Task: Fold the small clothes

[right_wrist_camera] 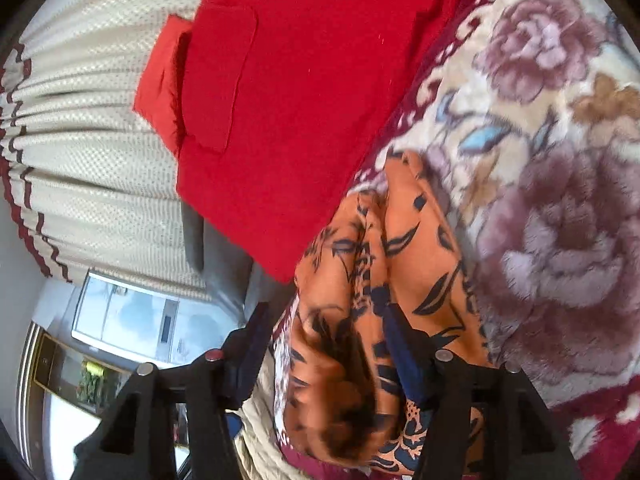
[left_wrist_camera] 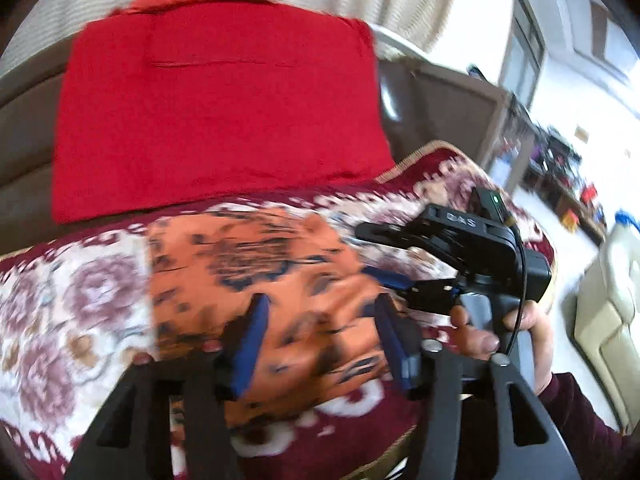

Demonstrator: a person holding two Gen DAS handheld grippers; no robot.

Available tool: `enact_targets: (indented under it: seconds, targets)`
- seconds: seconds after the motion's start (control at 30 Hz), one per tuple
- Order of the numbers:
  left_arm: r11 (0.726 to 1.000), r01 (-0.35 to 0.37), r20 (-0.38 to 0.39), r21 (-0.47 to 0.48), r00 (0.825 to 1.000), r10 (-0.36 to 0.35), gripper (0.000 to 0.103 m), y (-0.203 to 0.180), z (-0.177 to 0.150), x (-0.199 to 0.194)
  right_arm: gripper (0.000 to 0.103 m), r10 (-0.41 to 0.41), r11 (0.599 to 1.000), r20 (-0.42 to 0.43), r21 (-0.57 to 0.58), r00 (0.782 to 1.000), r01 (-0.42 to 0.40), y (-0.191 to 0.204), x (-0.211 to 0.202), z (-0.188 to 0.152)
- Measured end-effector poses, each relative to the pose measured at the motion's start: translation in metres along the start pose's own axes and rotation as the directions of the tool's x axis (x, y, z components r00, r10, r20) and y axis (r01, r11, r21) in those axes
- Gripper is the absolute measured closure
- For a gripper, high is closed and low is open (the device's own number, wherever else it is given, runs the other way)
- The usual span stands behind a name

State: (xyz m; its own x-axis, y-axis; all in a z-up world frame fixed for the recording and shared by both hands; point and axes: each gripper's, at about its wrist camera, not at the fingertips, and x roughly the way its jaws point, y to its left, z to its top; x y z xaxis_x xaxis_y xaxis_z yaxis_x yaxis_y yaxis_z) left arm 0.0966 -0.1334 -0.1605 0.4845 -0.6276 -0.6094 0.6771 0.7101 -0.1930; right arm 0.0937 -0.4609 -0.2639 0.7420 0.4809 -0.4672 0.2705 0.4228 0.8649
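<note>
Orange patterned cloth is seen lying folded on a floral blanket, centre of the left wrist frame, below a red garment filling the upper middle. Left gripper is held over the cloth, blue pads spread, nothing pinched between them. Right gripper, held by a hand, is seen at centre right, jaws parted. In the right wrist frame, the cloth lies bunched at lower centre, with the right gripper apart and not clamped on it.
</note>
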Motion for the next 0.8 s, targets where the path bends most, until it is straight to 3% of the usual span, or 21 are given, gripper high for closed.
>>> enact_targets:
  seconds: [0.17,0.23,0.43,0.47,0.5,0.53,0.6,0.8]
  targets:
    - [0.987,-0.125,-0.064,-0.098,0.991,0.119,0.045,0.063,-0.020,0.003,0.035,-0.050,0.999,-0.062,-0.005,0.997,0.050,0.004,0.032,-0.001]
    - [0.981,-0.148,-0.099,-0.128,0.986,0.135,0.045,0.080,-0.031,0.013,0.033,-0.059,0.998,-0.096,-0.002,0.994,0.059,0.007,0.050,-0.003]
    - [0.980,-0.142,-0.127,-0.142,0.984,0.125,0.045,0.084,-0.042,0.026,0.031,-0.131,0.982,-0.048,-0.142,0.990,0.123,0.035,0.069,-0.015]
    - [0.980,-0.141,-0.125,-0.140,0.984,0.124,0.045,0.083,-0.041,0.027,0.040,-0.168,0.970,-0.042,-0.186,0.985,0.158,0.040,0.073,-0.019]
    - [0.980,-0.137,-0.123,-0.142,0.985,0.120,0.045,0.083,-0.039,0.026,0.061,-0.211,0.952,-0.029,-0.234,0.977,0.199,0.045,0.077,-0.022]
    - [0.980,-0.134,-0.122,-0.145,0.986,0.117,0.045,0.083,-0.038,0.024,0.065,-0.272,0.919,-0.008,-0.298,0.962,0.257,0.052,0.081,-0.027]
    - [0.980,-0.136,-0.121,-0.146,0.986,0.119,0.045,0.080,-0.035,0.025,0.073,-0.276,0.913,0.006,-0.312,0.961,0.264,0.055,0.081,-0.029]
    - [0.973,-0.154,-0.176,-0.172,0.977,0.124,0.044,0.083,-0.039,0.038,0.073,-0.276,0.919,-0.003,-0.295,0.961,0.263,0.048,0.076,-0.033]
